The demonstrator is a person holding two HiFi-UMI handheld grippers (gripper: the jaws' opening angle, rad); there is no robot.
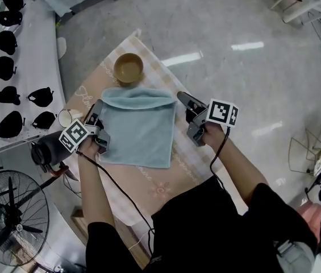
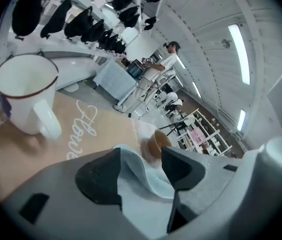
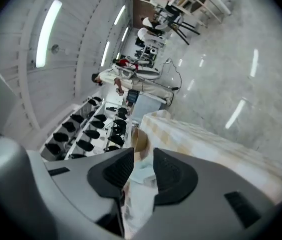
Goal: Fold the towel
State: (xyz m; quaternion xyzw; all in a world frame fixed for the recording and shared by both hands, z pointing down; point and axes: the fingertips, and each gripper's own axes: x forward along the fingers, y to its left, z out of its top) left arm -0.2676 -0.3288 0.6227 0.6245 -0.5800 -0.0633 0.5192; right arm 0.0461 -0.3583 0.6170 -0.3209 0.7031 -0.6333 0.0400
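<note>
A light blue towel (image 1: 138,127) lies folded on the patterned tablecloth (image 1: 149,182), its far edge doubled over. My left gripper (image 1: 96,118) sits at the towel's left edge. In the left gripper view its jaws (image 2: 141,166) stand wide apart, with the towel's raised fold (image 2: 145,181) loose between them and not pinched. My right gripper (image 1: 183,100) is at the towel's far right corner, just off the cloth. In the right gripper view it (image 3: 140,169) shows a narrow gap, and the towel (image 3: 141,178) lies beyond it, not gripped.
A brown bowl (image 1: 128,68) stands just beyond the towel. A white mug (image 1: 65,118) and a black jug (image 1: 45,151) are at the left of the table. A fan (image 1: 9,220) stands on the floor at lower left. Shelves with black items (image 1: 7,67) run along the left.
</note>
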